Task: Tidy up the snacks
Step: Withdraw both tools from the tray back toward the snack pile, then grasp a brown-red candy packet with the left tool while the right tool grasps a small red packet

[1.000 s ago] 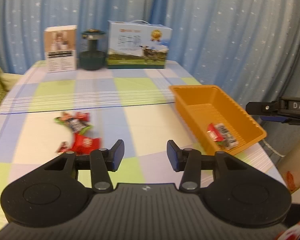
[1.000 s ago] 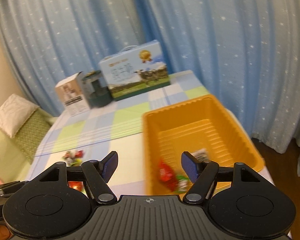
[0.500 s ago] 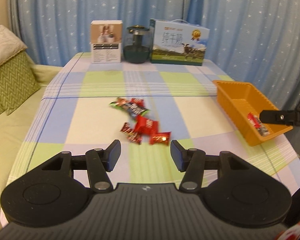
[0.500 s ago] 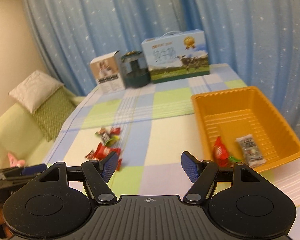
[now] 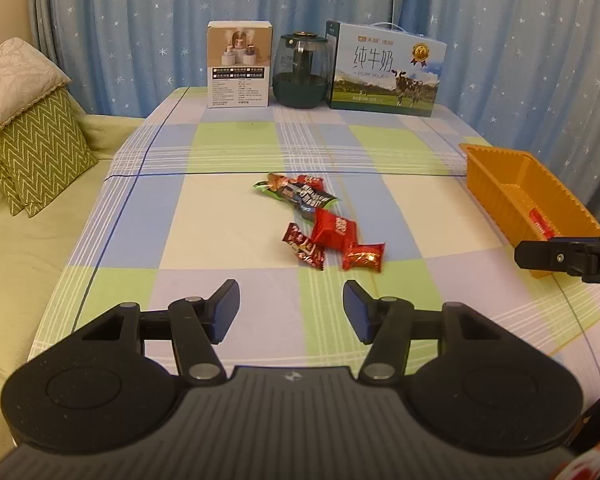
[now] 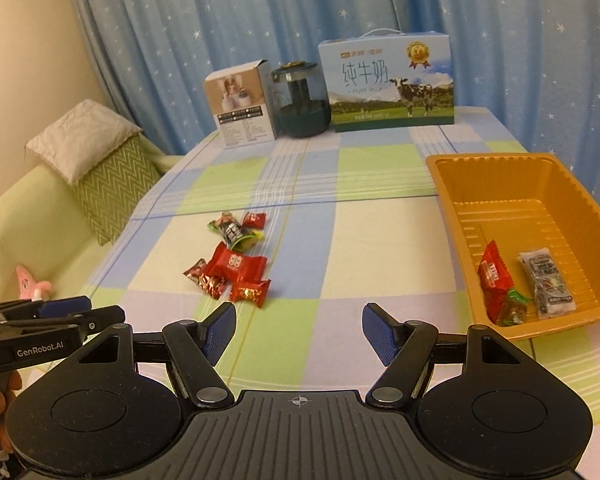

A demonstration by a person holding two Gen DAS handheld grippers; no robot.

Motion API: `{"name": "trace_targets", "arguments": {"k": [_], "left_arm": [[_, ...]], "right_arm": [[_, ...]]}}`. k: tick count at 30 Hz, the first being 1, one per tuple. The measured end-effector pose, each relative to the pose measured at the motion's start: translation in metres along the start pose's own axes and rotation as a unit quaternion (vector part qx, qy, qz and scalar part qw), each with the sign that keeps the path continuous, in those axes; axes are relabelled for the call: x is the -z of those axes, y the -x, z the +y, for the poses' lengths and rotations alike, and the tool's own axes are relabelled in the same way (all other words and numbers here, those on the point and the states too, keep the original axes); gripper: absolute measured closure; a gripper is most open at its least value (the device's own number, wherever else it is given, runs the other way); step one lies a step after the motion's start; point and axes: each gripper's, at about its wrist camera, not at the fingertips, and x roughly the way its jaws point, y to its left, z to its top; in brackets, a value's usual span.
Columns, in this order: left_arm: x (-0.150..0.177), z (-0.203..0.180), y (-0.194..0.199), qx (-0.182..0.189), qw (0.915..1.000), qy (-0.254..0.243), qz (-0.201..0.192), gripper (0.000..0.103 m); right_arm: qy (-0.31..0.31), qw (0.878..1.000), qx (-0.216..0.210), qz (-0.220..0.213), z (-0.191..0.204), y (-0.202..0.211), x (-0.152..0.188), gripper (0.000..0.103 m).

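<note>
Several wrapped snacks (image 5: 320, 220) lie in a loose pile mid-table, red and dark wrappers; the same pile (image 6: 232, 268) shows in the right wrist view. An orange tray (image 6: 444, 176) stands at the right edge, holding a red packet (image 6: 496, 276) and a grey packet (image 6: 546, 280). My left gripper (image 5: 291, 308) hovers short of the pile, jaws opening, nothing between them. My right gripper (image 6: 299, 330) is open and empty, between the pile and the tray (image 5: 496, 184).
At the table's far edge stand a white box (image 5: 239, 65), a dark green jar (image 5: 300, 70) and a milk carton box (image 5: 384, 68). A sofa with a green cushion (image 5: 36, 152) lies left. Blue curtains hang behind.
Both views swung left from the tray toward the snack pile and pulled back from the table. The left jaws widened a little. The right jaws kept their gap.
</note>
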Motion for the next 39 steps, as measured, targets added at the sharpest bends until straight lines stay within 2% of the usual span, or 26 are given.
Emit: {"name": "trace_targets", "arguments": {"k": [8, 14, 23, 34, 35, 37, 39], "left_arm": [[0.0, 0.012, -0.018, -0.01, 0.9999, -0.008, 0.01, 0.047], [0.001, 0.022, -0.036, -0.015, 0.9994, -0.026, 0.02, 0.046], [-0.002, 0.03, -0.072, -0.005, 0.9985, -0.043, 0.034, 0.046], [-0.011, 0.036, -0.103, 0.008, 0.9982, -0.042, 0.042, 0.046], [-0.012, 0.036, -0.104, 0.009, 0.9981, -0.043, 0.043, 0.046], [-0.012, 0.037, -0.107, 0.01, 0.9981, -0.042, 0.044, 0.046], [-0.012, 0.038, -0.11, 0.012, 0.9981, -0.04, 0.045, 0.046]], "right_arm": [[0.061, 0.998, -0.002, 0.01, 0.019, -0.027, 0.005, 0.033], [0.13, 0.991, -0.008, 0.017, 0.034, -0.056, 0.01, 0.033], [0.242, 0.969, -0.034, 0.028, 0.054, -0.111, 0.016, 0.033], [0.321, 0.945, -0.04, 0.044, 0.059, -0.172, 0.009, 0.034], [0.328, 0.943, -0.041, 0.047, 0.059, -0.176, 0.009, 0.034], [0.338, 0.939, -0.046, 0.05, 0.059, -0.181, 0.011, 0.045], [0.336, 0.939, -0.051, 0.051, 0.059, -0.185, 0.009, 0.05]]}}
